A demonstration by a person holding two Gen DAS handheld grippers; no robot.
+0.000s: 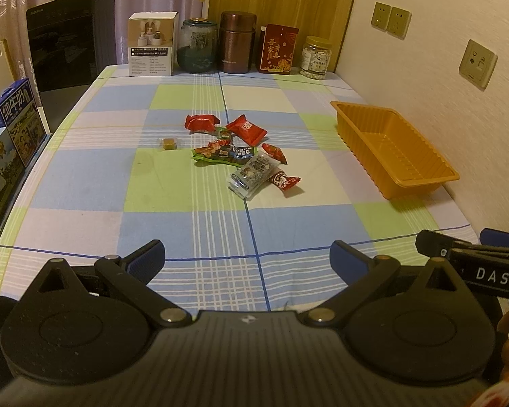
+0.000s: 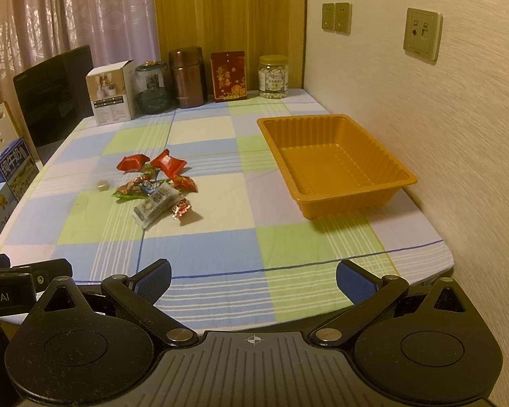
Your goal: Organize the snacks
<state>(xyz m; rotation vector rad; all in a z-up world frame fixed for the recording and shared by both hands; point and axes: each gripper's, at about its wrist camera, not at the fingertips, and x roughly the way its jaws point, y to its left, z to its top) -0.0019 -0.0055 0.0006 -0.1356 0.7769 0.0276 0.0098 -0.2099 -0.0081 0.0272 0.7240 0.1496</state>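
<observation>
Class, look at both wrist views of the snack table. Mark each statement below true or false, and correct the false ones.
1. The orange ribbed plastic tray holds no snacks. True.
2. The pile of wrapped snacks lies inside the tray. False: it lies on the checked tablecloth, apart from the tray.
3. The left gripper is shut on a red packet. False: its jaws stand open and hold nothing.
4. The right gripper is open above the near table edge. True.
5. A small brown sweet in clear wrap lies apart from the pile, on its left. True.
6. The tray stands by the curtains. False: it stands by the right-hand wall.
</observation>
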